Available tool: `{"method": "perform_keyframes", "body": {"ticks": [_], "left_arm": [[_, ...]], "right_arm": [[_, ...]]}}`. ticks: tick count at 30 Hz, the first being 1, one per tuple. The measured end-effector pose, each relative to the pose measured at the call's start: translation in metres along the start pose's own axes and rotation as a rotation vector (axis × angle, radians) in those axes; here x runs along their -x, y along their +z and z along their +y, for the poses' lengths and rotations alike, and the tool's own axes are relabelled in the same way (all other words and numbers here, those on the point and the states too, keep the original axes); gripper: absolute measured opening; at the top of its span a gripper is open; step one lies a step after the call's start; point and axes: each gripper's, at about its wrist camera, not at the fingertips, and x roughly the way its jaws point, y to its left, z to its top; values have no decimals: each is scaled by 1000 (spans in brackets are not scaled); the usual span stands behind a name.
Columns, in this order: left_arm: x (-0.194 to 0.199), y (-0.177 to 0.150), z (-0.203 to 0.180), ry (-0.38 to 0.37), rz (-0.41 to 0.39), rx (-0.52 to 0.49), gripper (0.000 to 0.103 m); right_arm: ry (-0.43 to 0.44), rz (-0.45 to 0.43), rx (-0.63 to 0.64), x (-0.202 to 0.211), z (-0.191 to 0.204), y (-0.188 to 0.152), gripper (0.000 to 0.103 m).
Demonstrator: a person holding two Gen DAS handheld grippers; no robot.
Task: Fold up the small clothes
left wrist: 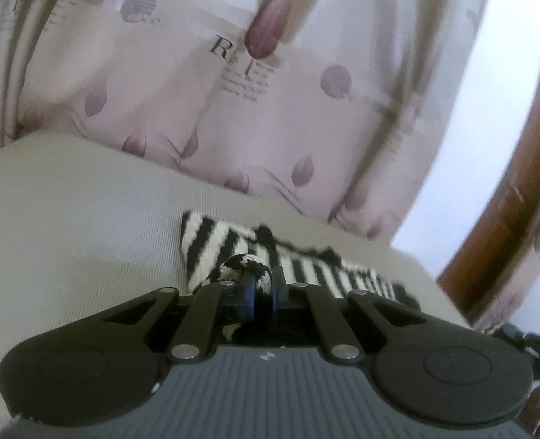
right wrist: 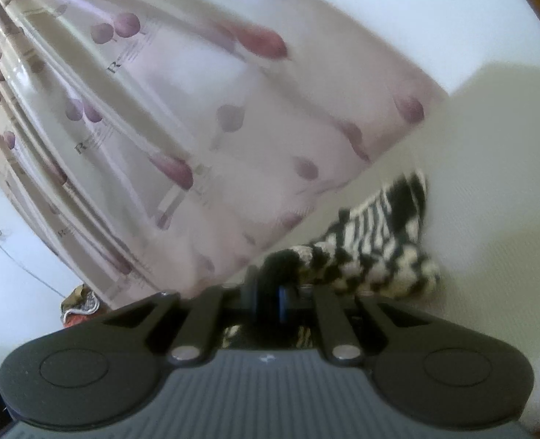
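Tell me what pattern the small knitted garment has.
Black and white stripes on the small knitted garment; clearest in the left wrist view.

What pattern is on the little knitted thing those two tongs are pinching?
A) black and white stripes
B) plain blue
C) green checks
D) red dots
A: the knit garment bunched in the left tongs and the right tongs shows black and white stripes.

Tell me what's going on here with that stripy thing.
A person is working two handheld grippers on a small black-and-white striped knit garment lying on a pale cloth-covered surface. The left gripper is shut on a bunched bit of its edge, and the right gripper is shut on another part of it. A flower-patterned curtain hangs behind. No fold is finished yet.
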Motion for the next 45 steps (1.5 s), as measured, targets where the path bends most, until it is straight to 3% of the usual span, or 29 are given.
{"method": "perform_keyframes", "body": {"ticks": [6,10,15,23,26,28,29,30,32,33,35,38,40,45], "left_arm": [[-47,36,2,44,-47,4,9],[-89,52,6,89,-34,29,9],[-143,62,13,152,-3,63,9],[-197,55,24,222,36,2,10],[-205,51,25,237,46,-11,16],[-208,50,28,233,51,6,20],[-208,51,31,234,48,27,37],[-207,51,34,232,36,54,61],[-200,54,44,246,-10,111,78],[-197,55,47,257,-28,121,76],[-192,58,49,264,-37,97,76],[-181,59,48,287,-42,37,79],[-174,56,49,298,-22,-11,81],[-163,36,60,279,73,-77,81]], "right_arm": [[-13,-16,41,-48,-9,43,10],[-45,-16,24,-84,-30,63,10],[-111,7,-27,-132,-63,73,10],[-181,22,-138,-187,-115,72,11],[-166,19,-188,-196,-129,66,14],[-160,2,-221,-199,-135,63,24],[-167,-16,-214,-198,-135,62,39],[-157,-36,-208,-196,-136,61,51],[-133,-81,-239,-190,-138,60,68],[-115,-109,-273,-185,-141,60,76],[-78,-144,-327,-178,-144,60,77],[-47,-132,-297,-169,-134,62,77],[-70,-97,-219,-162,-121,60,78],[-248,-16,120,-145,-84,40,77]]}}
